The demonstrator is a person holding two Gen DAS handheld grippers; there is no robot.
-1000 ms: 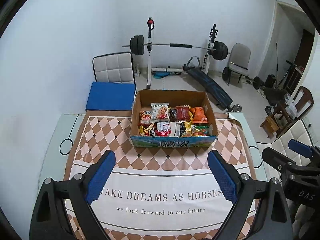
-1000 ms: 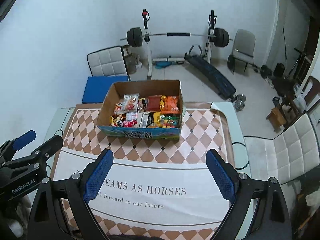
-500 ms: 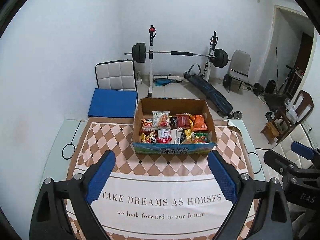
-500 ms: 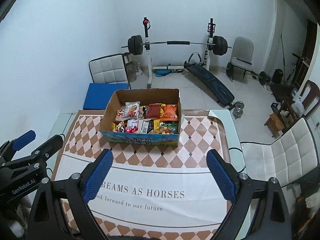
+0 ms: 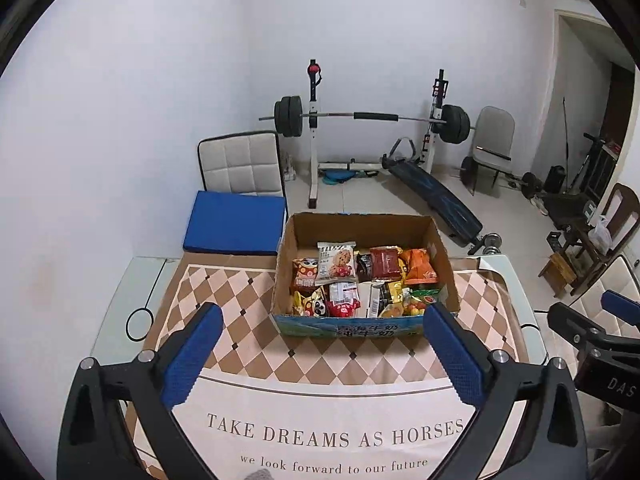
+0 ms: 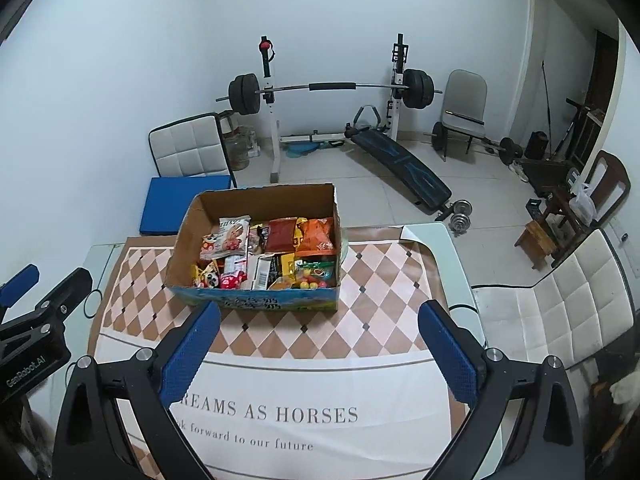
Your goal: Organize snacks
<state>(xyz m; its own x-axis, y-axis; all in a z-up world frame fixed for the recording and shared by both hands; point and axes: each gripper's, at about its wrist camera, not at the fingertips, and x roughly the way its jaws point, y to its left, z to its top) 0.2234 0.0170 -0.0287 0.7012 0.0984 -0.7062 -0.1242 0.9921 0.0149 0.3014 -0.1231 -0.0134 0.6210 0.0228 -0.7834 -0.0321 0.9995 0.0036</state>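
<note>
Cardboard box (image 5: 362, 236) packed with snacks (image 5: 362, 280) sat on the table (image 5: 120, 292), on a checkered cloth (image 5: 248, 320) with printed lettering. Left gripper (image 5: 320, 354) jaws were opening, nothing between; right gripper (image 6: 318, 350) wide, empty. Behind: white wall, barbell rack (image 5: 360, 118), bench, white chair (image 5: 240, 164), blue cushion (image 5: 234, 222).

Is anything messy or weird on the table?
The snack packets in the cardboard box are jumbled, overlapping at different angles instead of in rows. In the right wrist view, the tablecloth has one far corner folded over. Nothing has spilled out.
</note>
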